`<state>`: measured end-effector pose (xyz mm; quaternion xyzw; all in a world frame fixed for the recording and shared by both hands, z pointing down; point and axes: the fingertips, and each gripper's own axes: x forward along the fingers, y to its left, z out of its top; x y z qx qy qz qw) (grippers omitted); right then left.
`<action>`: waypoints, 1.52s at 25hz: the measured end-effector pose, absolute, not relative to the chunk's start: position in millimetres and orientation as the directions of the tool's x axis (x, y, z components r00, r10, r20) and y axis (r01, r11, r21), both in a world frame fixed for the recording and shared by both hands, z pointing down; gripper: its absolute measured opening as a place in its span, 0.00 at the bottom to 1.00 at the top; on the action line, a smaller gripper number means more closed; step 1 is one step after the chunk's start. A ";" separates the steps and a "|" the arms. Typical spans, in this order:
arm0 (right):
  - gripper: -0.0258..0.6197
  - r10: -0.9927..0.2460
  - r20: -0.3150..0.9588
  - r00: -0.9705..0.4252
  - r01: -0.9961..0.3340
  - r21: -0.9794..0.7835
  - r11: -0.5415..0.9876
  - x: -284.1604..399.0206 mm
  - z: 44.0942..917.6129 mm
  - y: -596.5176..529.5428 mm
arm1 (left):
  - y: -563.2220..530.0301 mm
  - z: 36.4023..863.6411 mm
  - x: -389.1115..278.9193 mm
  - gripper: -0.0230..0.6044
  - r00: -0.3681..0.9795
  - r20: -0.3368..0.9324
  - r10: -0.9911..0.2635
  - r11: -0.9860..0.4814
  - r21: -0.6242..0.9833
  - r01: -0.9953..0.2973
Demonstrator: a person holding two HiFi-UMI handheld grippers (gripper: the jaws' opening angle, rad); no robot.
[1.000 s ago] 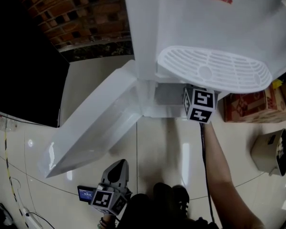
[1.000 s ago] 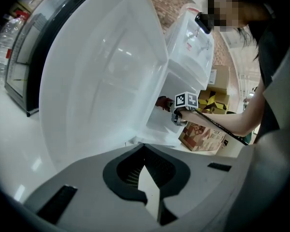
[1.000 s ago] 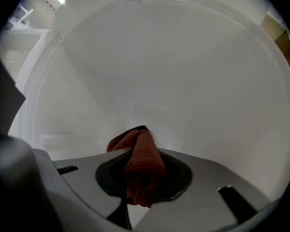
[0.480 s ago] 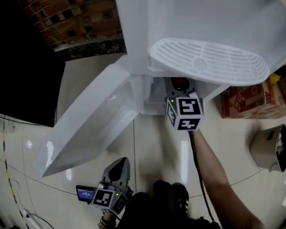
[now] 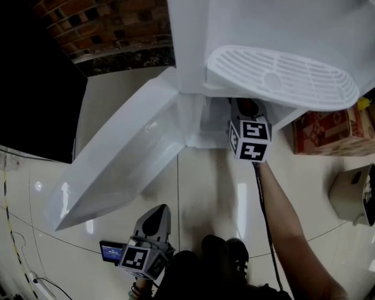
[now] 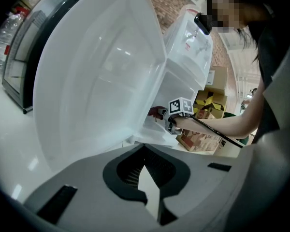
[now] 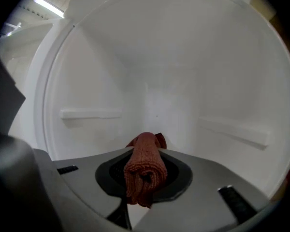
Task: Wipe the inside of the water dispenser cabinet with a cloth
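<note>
Right gripper (image 5: 245, 114) is poking into the open cabinet (image 5: 214, 122) at the bottom of the dispenser (image 5: 250, 17), just under the drip tray (image 5: 281, 79). Its own view shows the gripper (image 7: 144, 178) clamped on a rolled-up reddish cloth (image 7: 145, 166), which sticks out past the tips toward the cabinet's white back wall (image 7: 154, 81). I can't tell if the cloth is actually touching a wall. There are ledges on both side walls.

Compared to a second ago, it has come back out a bit. Back then only the marker cube peeked out from under the tray; now the gripper body shows too. Since half a second ago it has barely moved relative to the dispenser.

Left gripper (image 5: 151, 230) hasn't budged. It sits low in front of the dispenser, down by the person's shoes, tips together with nothing in them (image 6: 145, 178). It looks up at the swung-open door (image 6: 96, 81).

A cardboard box (image 5: 328, 133) sits right of the dispenser, with a bin (image 5: 356, 195) further out on the floor.
</note>
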<state>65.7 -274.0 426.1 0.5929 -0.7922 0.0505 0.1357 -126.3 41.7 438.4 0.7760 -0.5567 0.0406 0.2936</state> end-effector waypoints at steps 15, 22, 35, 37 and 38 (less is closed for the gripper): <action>0.16 -0.934 0.338 -0.115 -0.985 0.081 0.151 119.5 437.4 -256.8 | 37.1 435.4 -119.9 0.03 0.382 0.370 -0.847 -0.212 0.423 -0.881; 0.16 -0.928 0.277 -0.250 -0.967 -0.022 0.254 92.4 407.7 -188.1 | 34.5 429.4 -101.4 0.03 0.412 0.343 -0.844 -0.249 0.429 -0.868; 0.16 -0.898 0.319 -0.303 -0.953 -0.111 0.282 104.8 408.8 -56.2 | 18.9 419.9 -74.3 0.03 0.422 0.277 -0.863 -0.309 0.373 -0.875; 0.16 -0.898 0.316 -0.305 -0.952 -0.126 0.279 106.7 406.4 -44.5 | 13.8 414.0 -64.3 0.03 0.439 0.266 -0.858 -0.339 0.348 -0.874; 0.16 -0.898 0.314 -0.308 -0.951 -0.133 0.279 107.3 404.7 -38.9 | 11.9 410.9 -59.0 0.03 0.446 0.263 -0.856 -0.350 0.342 -0.872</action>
